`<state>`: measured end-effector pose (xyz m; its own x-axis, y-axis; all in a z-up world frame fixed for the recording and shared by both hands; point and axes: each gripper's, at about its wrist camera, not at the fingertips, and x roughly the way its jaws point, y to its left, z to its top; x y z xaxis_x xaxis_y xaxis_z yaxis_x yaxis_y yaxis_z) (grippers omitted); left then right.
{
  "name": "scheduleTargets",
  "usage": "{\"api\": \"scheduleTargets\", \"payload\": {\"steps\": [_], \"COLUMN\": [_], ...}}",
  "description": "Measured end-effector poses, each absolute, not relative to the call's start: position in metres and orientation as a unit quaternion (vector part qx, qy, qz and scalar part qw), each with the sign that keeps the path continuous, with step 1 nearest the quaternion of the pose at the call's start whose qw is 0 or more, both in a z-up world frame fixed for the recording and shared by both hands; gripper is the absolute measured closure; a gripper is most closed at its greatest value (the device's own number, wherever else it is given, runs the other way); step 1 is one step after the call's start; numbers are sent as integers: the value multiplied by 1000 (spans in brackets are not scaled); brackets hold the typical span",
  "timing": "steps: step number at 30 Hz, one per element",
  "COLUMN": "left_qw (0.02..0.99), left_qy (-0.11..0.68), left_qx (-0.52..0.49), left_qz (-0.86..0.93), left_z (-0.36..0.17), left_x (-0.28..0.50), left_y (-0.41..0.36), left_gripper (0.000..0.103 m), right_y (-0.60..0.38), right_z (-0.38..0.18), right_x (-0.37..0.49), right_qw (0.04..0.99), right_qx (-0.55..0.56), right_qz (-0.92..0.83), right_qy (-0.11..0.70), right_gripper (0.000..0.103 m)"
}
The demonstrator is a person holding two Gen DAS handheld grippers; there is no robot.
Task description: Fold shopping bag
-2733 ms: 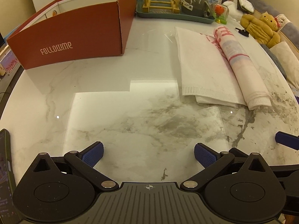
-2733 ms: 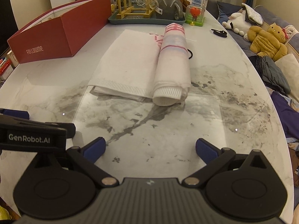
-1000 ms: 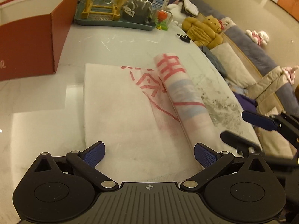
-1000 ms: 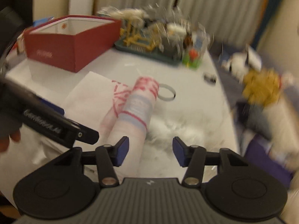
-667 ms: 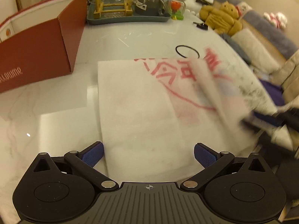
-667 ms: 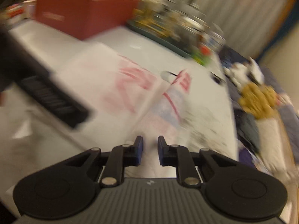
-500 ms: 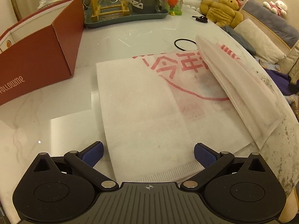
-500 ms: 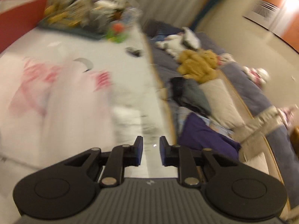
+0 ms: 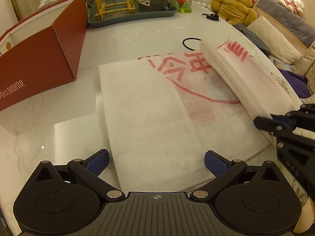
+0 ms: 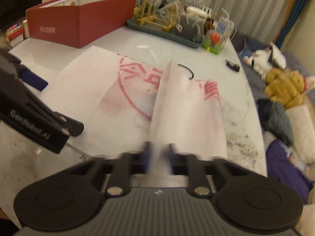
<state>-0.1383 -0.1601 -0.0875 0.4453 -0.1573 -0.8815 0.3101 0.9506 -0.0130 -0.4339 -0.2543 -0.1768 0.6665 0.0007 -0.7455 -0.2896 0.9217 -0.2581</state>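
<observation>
On the marble counter, toward its right half, a white non-woven shopping bag with red printed characters is being kept spread mostly flat. Its near hem is lying between the spread pads of the left tongs, which are standing released, with nothing being gripped. The bag's right-hand portion is being held up as a loosely layered, half-rolled flap, and the near end of that flap is being pinched by the right tongs, which are clenched on the fabric; in the left wrist view they are seen at about 3 o'clock.

Judged from how things lie, the fold is being left at an early stage: most of the bag is lying as one flat sheet, only the right strip is lifted, and no finished, compact packet is being shown. The flap is yet to be laid across the panel, and further folds appear to be needed.

The long axis of the bag is being run from 6 o'clock toward 12 o'clock in the left wrist view, leaning slightly toward 1 o'clock, with the printed end pointing away, toward a black ring lying just beyond it. A red cardboard box is standing at 10 o'clock, and a teal tray of glassware is sitting at 12 o'clock, both apart from the bag.
</observation>
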Motion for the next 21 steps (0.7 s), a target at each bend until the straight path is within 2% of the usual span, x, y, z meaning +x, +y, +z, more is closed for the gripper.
{"api": "scheduleTargets", "payload": {"steps": [6,10,11,12,13,15,19,20,21], "left_qw": [847,847,847,848,848,850,856,858,861], "left_qy": [508,507,507,506,505,503,495,494,490], "left_qx": [74,76,76,77,77,76,58,52,47], "left_qz": [-136,-138,-139,-139,-140,-141,-135,-133,-131], "left_z": [-88,-88,-88,-88,-88,-88,-80,-78,-73], "left_x": [-138,-139,-139,-140,-140,-140,-147,-150,-154], "left_y": [-162,-163,-163,-163,-162,-162,-151,-148,-143], "left_gripper": [0,0,0,0,0,0,0,0,0], "right_y": [-283,-326,-337,-349,-357,-365,-350,-340,-329], "right_z": [-151,-141,-141,-143,-145,-145,-132,-133,-135], "right_x": [-441,-434,-430,-428,-427,-435,-468,-473,-478], "right_qw": [914,920,915,905,895,889,931,933,931], "right_qx": [-145,-134,-144,-163,-185,-223,-208,-212,-219], "right_qz": [39,-49,-90,-138,-182,-220,-82,-33,11], "right_qy": [376,365,366,367,362,334,289,291,293], "right_gripper": [102,101,97,87,81,56,45,37,34]}}
